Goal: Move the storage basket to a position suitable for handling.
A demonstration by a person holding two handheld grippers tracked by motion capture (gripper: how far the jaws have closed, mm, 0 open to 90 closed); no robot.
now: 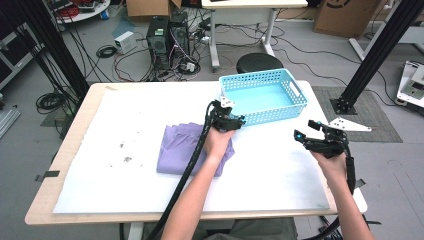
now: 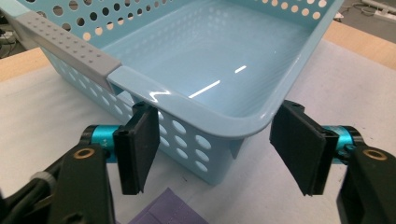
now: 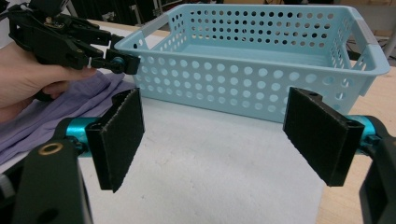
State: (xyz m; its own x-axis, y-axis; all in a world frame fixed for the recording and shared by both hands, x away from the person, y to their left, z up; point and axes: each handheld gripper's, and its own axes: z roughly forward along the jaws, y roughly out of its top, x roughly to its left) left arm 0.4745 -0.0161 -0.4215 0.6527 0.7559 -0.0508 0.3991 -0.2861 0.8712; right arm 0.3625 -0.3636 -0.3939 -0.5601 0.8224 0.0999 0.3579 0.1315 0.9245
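Observation:
A light blue perforated basket (image 1: 270, 116) stands at the back of the white mat, and its inside shows nothing. A folded purple cloth (image 1: 177, 147) lies flat on the mat in front of the basket's left end, partly under the person's left hand. My left gripper (image 1: 235, 120) is at the basket's near left corner. In the left gripper view its jaws (image 2: 219, 149) stand wide to either side of the basket's rim (image 2: 187, 105), with gaps showing. My right gripper (image 1: 305, 132) hovers open over the mat's right part, nothing between its jaws (image 3: 219, 140), facing the basket's long wall (image 3: 210, 79).
The wooden table's right edge (image 1: 357, 197) runs close under my right hand. Small dark specks (image 1: 127, 159) mark the mat's left half. Computer towers (image 1: 167, 37), cables and a black stool (image 1: 257, 62) stand on the floor behind the table.

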